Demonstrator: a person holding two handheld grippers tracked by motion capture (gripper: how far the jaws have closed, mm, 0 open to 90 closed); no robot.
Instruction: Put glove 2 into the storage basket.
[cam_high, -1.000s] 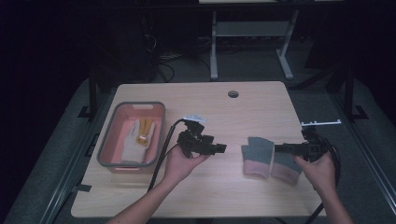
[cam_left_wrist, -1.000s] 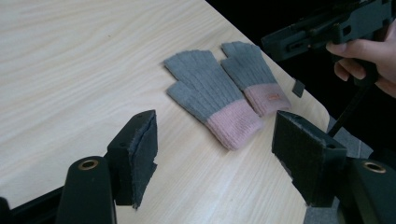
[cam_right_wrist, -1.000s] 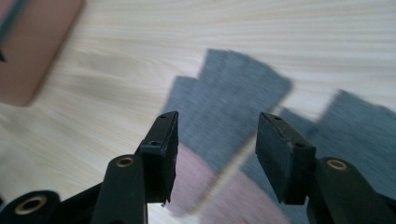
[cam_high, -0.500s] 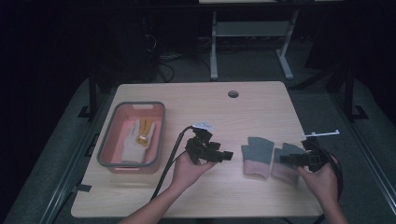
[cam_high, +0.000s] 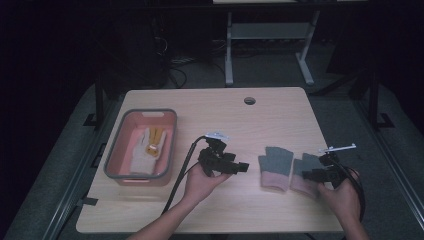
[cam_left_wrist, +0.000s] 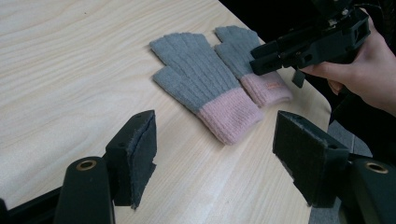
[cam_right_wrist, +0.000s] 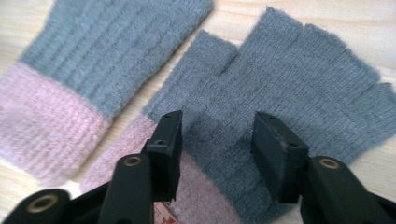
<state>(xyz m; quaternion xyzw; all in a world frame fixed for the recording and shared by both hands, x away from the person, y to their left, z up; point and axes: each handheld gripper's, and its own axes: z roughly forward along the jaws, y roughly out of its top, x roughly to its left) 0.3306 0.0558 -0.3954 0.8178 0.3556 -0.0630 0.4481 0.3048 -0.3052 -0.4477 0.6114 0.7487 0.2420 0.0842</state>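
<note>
Two grey fingerless gloves with pink cuffs lie side by side on the wooden table (cam_high: 210, 110), the left glove (cam_high: 276, 167) (cam_left_wrist: 201, 79) (cam_right_wrist: 93, 51) and the right glove (cam_high: 304, 166) (cam_left_wrist: 238, 44) (cam_right_wrist: 299, 70). My right gripper (cam_high: 306, 176) (cam_right_wrist: 219, 126) (cam_left_wrist: 258, 59) points down onto the right glove near its cuff. Its jaws have just been closing and stand apart, with a low ridge of the glove's knit between them. My left gripper (cam_high: 242, 167) (cam_left_wrist: 219, 140) is held level just left of the gloves, open and empty, its jaws facing them.
A pink basin (cam_high: 115, 150) stands at the table's left and holds a white and yellow glove (cam_high: 147, 147). A round cable hole (cam_high: 249, 100) sits near the far edge. The right glove lies close to the table's right front corner.
My right gripper has sunk onto the right glove and its jaws have drawn closer together. The left gripper has hardly moved.
</note>
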